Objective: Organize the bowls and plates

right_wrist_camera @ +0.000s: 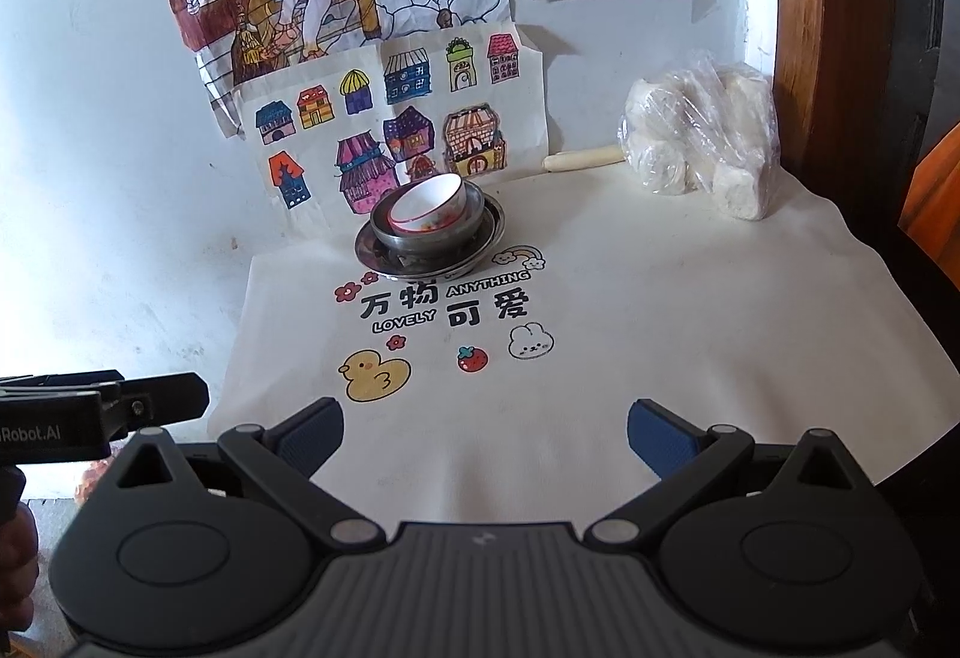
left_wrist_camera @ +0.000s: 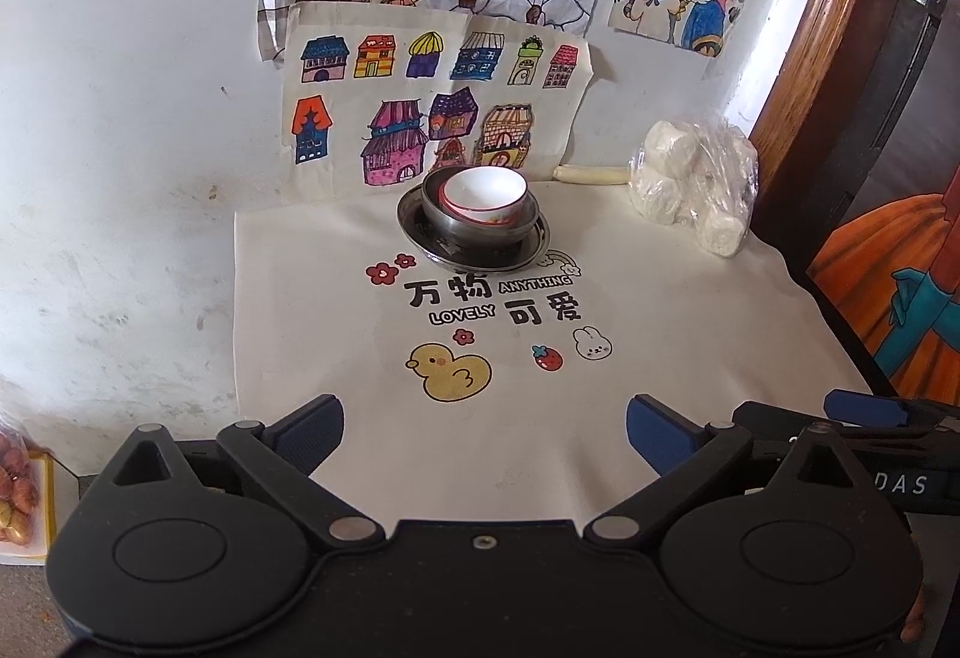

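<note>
Both claws hang wide apart and hold nothing, low over the near edge of the cloth (left_wrist_camera: 690, 310). Left claw (left_wrist_camera: 485, 433) sees the right claw's blue tip at its right side; right claw (right_wrist_camera: 485, 436) sees the left one poking in from its left. Only the left view shows snacks (left_wrist_camera: 18, 484) by the floor. Far back, near the wall, a white bowl (left_wrist_camera: 485, 195) sits tilted in a metal bowl (left_wrist_camera: 480, 229) on a metal plate (left_wrist_camera: 420, 232). A bag of buns (left_wrist_camera: 693, 184) sits at the far right corner, a stick (left_wrist_camera: 591, 174) beside it.
</note>
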### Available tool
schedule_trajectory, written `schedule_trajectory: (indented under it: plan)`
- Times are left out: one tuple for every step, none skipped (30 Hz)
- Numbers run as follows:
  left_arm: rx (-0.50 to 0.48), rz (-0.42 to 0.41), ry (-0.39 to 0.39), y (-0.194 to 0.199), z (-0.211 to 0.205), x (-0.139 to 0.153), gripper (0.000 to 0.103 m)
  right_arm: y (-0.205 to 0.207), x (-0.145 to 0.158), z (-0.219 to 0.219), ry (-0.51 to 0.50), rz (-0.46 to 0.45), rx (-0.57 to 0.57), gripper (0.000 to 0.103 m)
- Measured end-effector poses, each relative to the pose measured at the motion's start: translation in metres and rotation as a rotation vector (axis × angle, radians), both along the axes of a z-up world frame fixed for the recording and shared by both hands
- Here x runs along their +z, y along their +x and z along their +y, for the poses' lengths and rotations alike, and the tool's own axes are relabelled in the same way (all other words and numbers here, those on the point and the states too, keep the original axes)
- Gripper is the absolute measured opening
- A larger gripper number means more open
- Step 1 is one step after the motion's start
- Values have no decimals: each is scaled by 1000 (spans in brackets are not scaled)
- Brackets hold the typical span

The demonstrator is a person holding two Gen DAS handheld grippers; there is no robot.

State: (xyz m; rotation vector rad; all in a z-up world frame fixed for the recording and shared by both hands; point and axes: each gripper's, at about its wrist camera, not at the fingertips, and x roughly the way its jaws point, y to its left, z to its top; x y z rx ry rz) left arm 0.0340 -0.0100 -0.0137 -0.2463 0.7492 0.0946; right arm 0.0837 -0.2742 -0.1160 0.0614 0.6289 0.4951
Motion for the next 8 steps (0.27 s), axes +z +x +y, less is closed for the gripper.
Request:
schedule_trajectory:
  plan:
    - [-1, 1, 0, 1, -1, 0, 101, 1, -1, 0, 0, 4, 0, 103]
    - [-4, 3, -1, 3, -1, -1, 101, 3, -1, -1, -1, 7, -1, 103]
    - [-6, 4, -3, 4, -2, -1, 101, 4, -2, -1, 0, 9, -2, 103]
    - [-7, 5, -2, 6, -3, -1, 101, 6, -2, -2, 1, 11, -3, 103]
    - [-7, 7, 1, 7, -4, -2, 101, 8, -3, -2, 1, 13, -3, 103]
    - [-7, 10, 2, 9, -4, -2, 101, 9, -3, -2, 2, 16, -2, 103]
    - [-6, 13, 3, 11, -5, -2, 101, 12, -3, -3, 3, 19, -1, 103]
    - [-5, 18, 5, 13, -5, -3, 101, 13, -4, -3, 3, 21, 0, 103]
